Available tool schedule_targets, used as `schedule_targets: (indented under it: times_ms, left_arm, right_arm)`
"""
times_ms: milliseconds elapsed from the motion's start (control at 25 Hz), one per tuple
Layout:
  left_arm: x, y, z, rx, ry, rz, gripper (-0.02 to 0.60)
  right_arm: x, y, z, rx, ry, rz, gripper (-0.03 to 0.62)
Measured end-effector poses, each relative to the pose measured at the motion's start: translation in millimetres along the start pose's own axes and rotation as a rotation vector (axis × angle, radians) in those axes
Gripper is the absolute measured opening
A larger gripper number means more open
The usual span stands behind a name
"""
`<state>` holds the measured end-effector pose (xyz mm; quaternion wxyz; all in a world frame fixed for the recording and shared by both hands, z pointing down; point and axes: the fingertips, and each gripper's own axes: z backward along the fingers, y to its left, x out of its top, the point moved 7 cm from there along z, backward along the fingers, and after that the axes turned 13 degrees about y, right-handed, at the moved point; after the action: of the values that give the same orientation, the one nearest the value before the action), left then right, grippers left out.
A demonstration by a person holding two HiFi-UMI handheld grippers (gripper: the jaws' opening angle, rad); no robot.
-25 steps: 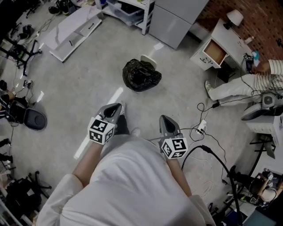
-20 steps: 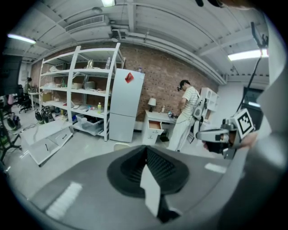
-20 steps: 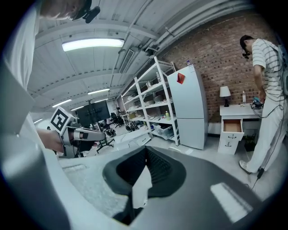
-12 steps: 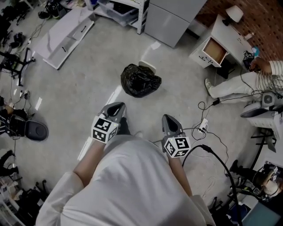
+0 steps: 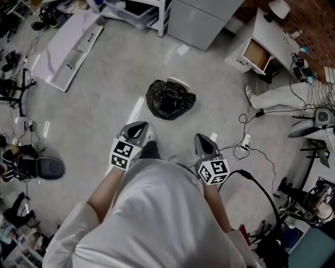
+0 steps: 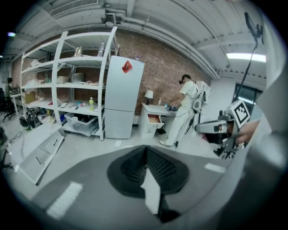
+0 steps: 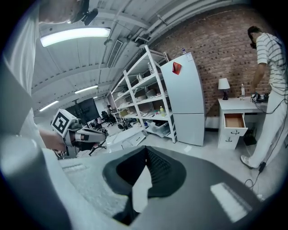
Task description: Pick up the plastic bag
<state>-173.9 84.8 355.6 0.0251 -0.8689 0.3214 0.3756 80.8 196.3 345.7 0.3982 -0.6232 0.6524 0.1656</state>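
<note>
A crumpled black plastic bag (image 5: 170, 99) lies on the grey concrete floor ahead of me, beside a small white round object (image 5: 179, 81). My left gripper (image 5: 139, 127) and right gripper (image 5: 200, 138) are held at waist height, well short of the bag, both shut with nothing between the jaws. The two gripper views look level across the room, so the bag is hidden there. In the left gripper view the right gripper (image 6: 223, 127) shows at the right; in the right gripper view the left gripper (image 7: 76, 134) shows at the left.
A white fridge (image 5: 201, 21) and shelving (image 5: 137, 10) stand beyond the bag. A white drawer unit (image 5: 256, 52) with an open drawer and a person (image 5: 285, 97) are at the right. A flat white panel (image 5: 65, 44) lies at the left. Cables (image 5: 246, 152) trail on the floor at my right.
The whole head view has shifted: I have moved forward, and the bag now lies a little nearer and lower in view. Both grippers stay shut at the same height.
</note>
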Motion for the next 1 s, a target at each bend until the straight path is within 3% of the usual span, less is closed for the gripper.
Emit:
schedule_targets:
  times_ms: [280, 480, 1000]
  left_arm:
    - [4, 56, -17, -0.052, 0.031, -0.058, 0.003]
    - [3, 82, -30, -0.052, 0.058, -0.026, 0.003]
    - [-17, 116, -146, -0.011, 0.185, 0.051, 0.003]
  right_arm:
    - [21, 13, -46, -0.032, 0.037, -0.007, 0.002]
    - [26, 9, -69, -0.034, 0.075, -0.036, 0.002]
    - [1, -76, -158, 0.039, 0.22, -0.038, 0.002]
